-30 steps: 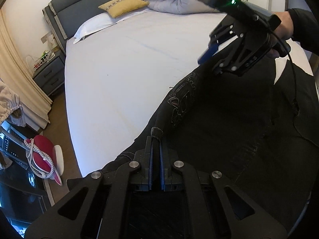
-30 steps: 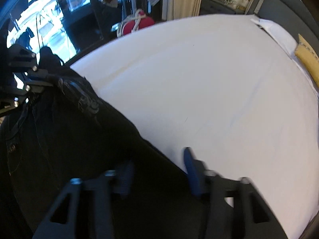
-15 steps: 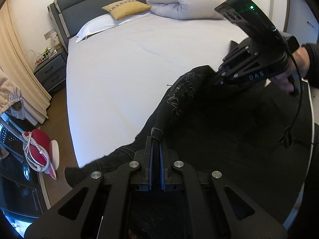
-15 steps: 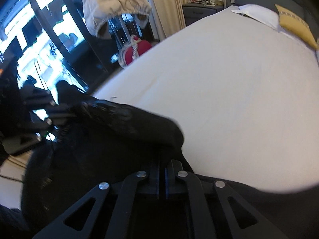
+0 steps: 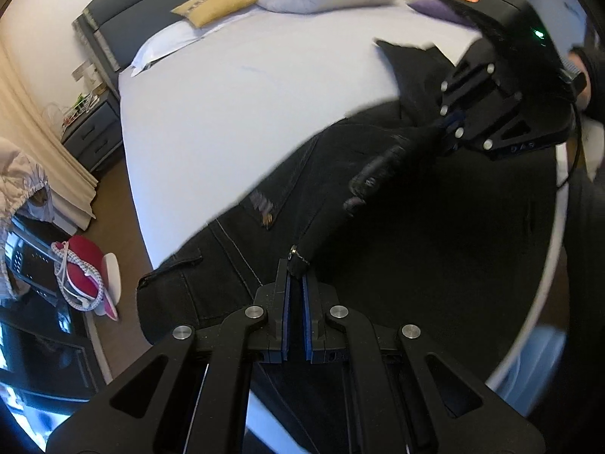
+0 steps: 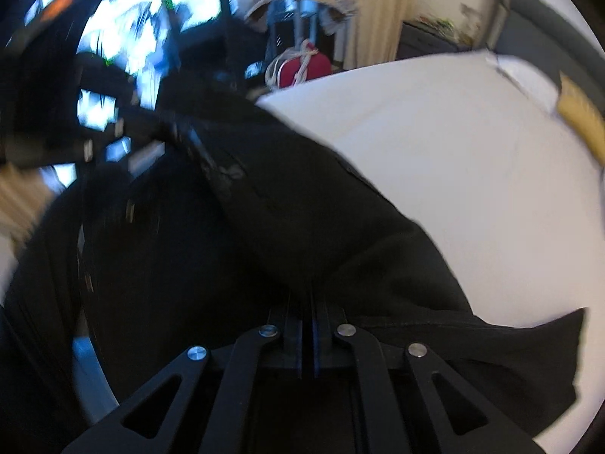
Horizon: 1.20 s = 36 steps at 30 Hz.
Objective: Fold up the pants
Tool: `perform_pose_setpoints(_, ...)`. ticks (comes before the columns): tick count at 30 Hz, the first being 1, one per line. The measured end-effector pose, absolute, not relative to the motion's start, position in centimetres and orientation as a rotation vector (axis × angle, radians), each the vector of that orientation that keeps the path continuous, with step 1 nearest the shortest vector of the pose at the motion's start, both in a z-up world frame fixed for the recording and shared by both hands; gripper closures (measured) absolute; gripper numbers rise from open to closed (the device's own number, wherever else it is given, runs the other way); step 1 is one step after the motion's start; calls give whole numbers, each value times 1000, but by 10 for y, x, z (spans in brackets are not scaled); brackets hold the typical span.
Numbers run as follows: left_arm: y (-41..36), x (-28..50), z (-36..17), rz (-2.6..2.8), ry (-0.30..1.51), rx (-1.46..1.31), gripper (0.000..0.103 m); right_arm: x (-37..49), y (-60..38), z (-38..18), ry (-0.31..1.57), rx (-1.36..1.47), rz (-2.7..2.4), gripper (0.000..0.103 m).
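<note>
Both my grippers pinch the pants [image 5: 378, 196]: the left gripper [image 5: 295, 276] holds a bunched edge at its tips, the right gripper [image 5: 448, 132] another stretch ahead of it. The fold is only begun; most cloth lies spread below my jaws on the bed [image 5: 234, 87], unfolded. A second ago my right jaws stood spread over the cloth; they have since closed on it and lifted it across.

Two handheld black tongs, worked by a person in a dark sleeve [image 5: 595, 87].
Left tongs [image 5: 296, 283]: blue pads, silver screws. Right tongs [image 5: 448, 128]: orange sticker, green light, black cable.
</note>
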State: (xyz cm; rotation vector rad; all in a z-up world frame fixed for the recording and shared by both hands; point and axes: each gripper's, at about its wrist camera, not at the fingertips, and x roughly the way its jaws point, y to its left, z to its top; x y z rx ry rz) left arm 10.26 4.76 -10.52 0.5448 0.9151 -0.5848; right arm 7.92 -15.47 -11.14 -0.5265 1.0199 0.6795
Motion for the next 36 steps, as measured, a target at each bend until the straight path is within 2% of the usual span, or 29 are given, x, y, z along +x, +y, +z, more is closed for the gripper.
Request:
perform_pose_setpoints(5,41,47,-127,-626,938,641,99,16,-132,-124,962,-775,642,98)
perform_pose_setpoints(10,35,6,-148,-670,958,691,99,-24,-124,-134,936,-895,603,98)
perform_pose_setpoints(21,18,-30,-158,-724,922,815,99,-77,-131,-142,925,-949,508,98)
perform_pose_setpoints(28,21,-40,-159,-726,911,855,99,-79,-123,-151,914,-973,478,98)
perform_pose_setpoints(36,20,-52,-159,-670,929,841,92,-84,-118,-160,916,-963,439,95)
